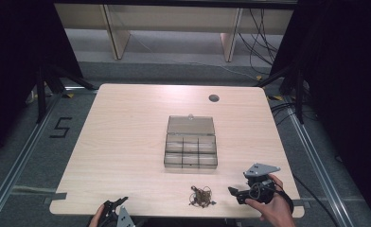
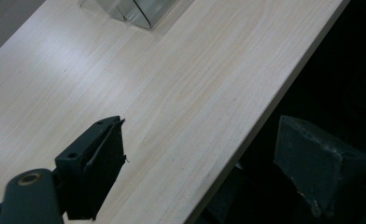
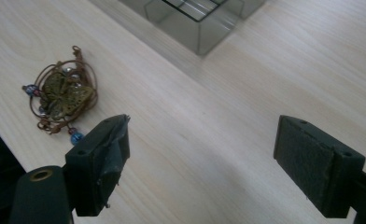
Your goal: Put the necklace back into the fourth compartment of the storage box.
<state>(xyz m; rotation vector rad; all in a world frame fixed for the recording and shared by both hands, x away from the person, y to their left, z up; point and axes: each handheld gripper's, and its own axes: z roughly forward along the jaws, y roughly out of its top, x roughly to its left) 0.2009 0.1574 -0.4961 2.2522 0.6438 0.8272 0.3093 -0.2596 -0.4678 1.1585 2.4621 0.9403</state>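
Observation:
A small heap of bronze wire jewellery with blue beads (image 1: 201, 196) (image 3: 62, 95) lies near the table's front edge. Behind it stands a clear compartment box (image 1: 191, 147) (image 3: 197, 18) with its lid tipped open. My right gripper (image 1: 234, 193) (image 3: 202, 165) is open, held low at the front right, its jaws pointing left at the jewellery with a gap between. Nothing lies between its pads. My left gripper (image 1: 116, 204) (image 2: 204, 163) is open at the front left edge, one jaw over the table and one past the edge, holding nothing.
The light wooden table (image 1: 127, 142) has a round cable hole (image 1: 214, 98) at the back right. Dark floor and metal rails run on both sides. The box corner (image 2: 134, 9) shows far off in the left gripper view.

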